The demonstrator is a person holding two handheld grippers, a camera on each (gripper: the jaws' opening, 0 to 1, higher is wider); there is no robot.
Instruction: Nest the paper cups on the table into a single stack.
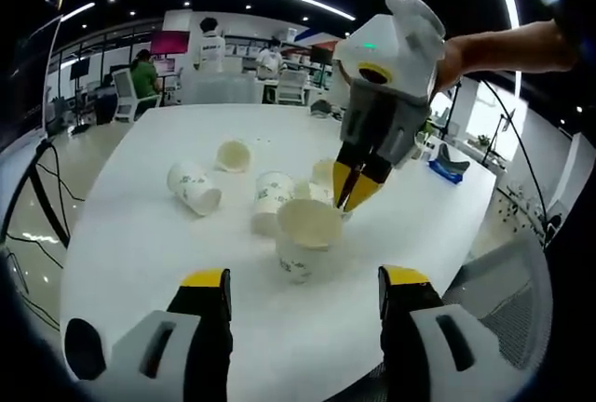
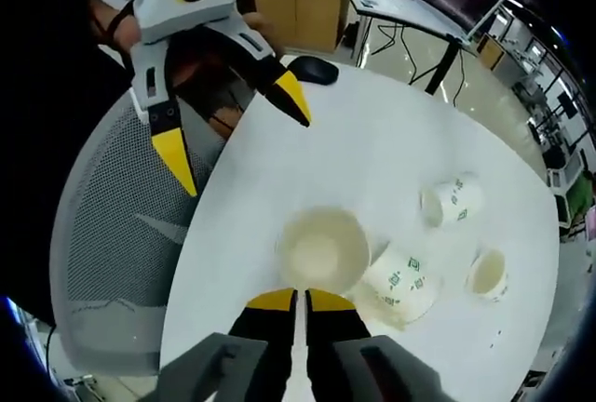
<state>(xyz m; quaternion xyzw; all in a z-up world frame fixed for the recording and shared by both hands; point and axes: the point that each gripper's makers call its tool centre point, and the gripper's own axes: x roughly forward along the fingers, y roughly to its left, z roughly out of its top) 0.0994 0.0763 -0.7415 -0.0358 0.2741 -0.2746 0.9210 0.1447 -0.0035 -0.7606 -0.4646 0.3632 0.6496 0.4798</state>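
Left gripper view is showing my left gripper (image 1: 304,295) hanging wide open before an upright cup (image 1: 305,237) on the white table (image 1: 130,244), while my right gripper (image 1: 355,190) is pinching its far rim with three more cups lying behind. Right gripper view is showing my right gripper (image 2: 300,301) closing on that cup (image 2: 321,250), my left gripper (image 2: 240,138) spreading empty above it.

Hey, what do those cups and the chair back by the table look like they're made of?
Cups: likely matte paper, white with small green prints, thin rolled rims. Chair back: seemingly grey mesh fabric; fine see-through weave shows inside a smooth, probably plastic, frame.
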